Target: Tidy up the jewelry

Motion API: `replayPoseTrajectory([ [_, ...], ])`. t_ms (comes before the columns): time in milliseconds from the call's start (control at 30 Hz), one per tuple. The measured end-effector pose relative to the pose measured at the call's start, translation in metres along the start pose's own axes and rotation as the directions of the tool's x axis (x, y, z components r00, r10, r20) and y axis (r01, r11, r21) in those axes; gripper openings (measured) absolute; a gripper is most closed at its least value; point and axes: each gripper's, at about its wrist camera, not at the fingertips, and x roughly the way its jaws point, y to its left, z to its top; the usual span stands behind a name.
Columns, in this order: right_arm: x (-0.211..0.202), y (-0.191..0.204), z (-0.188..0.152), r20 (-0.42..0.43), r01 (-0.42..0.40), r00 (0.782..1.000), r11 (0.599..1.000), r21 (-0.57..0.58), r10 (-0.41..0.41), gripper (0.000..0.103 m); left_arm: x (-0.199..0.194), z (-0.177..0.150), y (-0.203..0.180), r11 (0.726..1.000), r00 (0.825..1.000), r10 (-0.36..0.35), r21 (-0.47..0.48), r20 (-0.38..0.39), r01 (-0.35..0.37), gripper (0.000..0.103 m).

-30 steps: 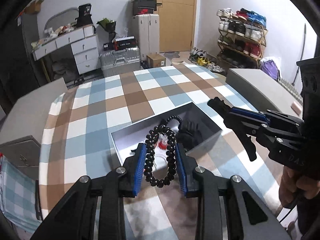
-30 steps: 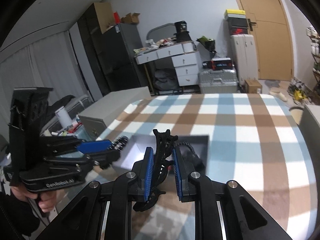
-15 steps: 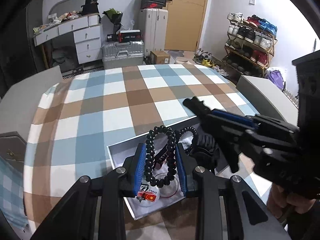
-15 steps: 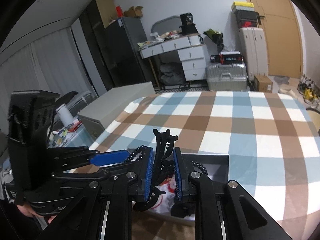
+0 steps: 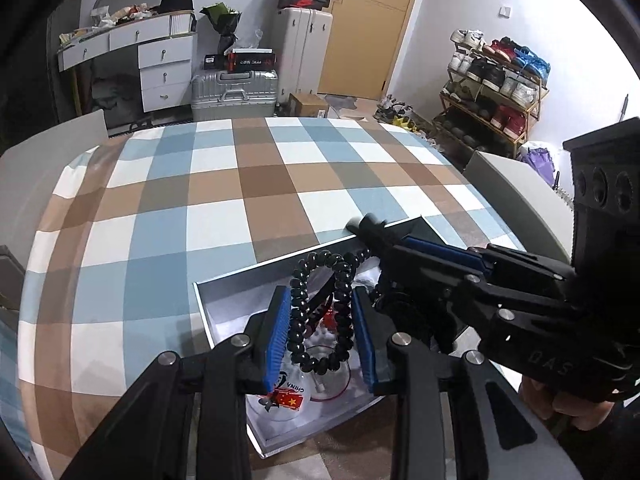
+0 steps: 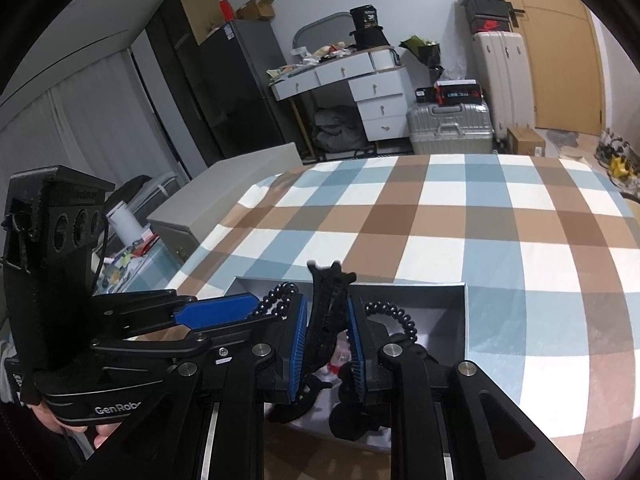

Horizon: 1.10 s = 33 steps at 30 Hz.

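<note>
Box (image 5: 224, 304) holds badges, beads w/ black bracelet (image 5: 320, 312) above.

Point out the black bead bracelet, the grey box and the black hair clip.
Black bead bracelet (image 5: 297, 322): left wrist view, on the loop's left strand.
Grey box (image 5: 224, 312): left wrist view, on its bare inner floor.
Black hair clip (image 6: 326, 312): right wrist view, on the clip's body between the blue pads.

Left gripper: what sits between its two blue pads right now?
In the left wrist view, the black bead bracelet hangs between the opening left gripper pads, over the open grey box.
</note>
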Motion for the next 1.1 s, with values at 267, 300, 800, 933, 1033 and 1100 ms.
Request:
replayPoseTrajectory([
  [267, -0.013, -0.007, -0.002, 0.040, 0.007, 0.999, 0.999, 0.041, -0.008, 0.032, -0.005, -0.001, 0.004, 0.999, 0.999, -0.036, -0.009, 0.015, 0.036, 0.043],
  [300, -0.016, -0.008, -0.003, 0.048, 0.008, 0.999, 0.999, 0.043, -0.011, 0.035, -0.005, -0.001, 0.003, 0.999, 0.999, -0.040, -0.004, 0.016, 0.040, 0.046],
  [800, -0.061, 0.012, -0.001, 0.200, 0.014, 0.980, 1.000, 0.012, -0.016, 0.062, -0.036, -0.003, 0.008, 0.999, 0.990, 0.042, -0.031, 0.138, -0.038, 0.057],
  [933, -0.082, 0.018, -0.006, 0.301, 0.040, 0.953, 0.999, 0.002, -0.039, 0.081, -0.051, -0.006, 0.012, 0.993, 0.964, 0.106, -0.075, 0.244, -0.090, 0.063],
  [1033, -0.095, 0.023, -0.014, 0.373, 0.078, 0.926, 0.997, -0.018, -0.066, 0.093, -0.065, -0.015, 0.017, 0.978, 0.917, 0.195, -0.143, 0.348, -0.154, 0.085],
  [1100, -0.102, 0.028, -0.020, 0.416, 0.107, 0.906, 0.994, -0.040, -0.080, 0.099, -0.069, -0.019, 0.018, 0.972, 0.894, 0.222, -0.161, 0.389, -0.171, 0.086],
])
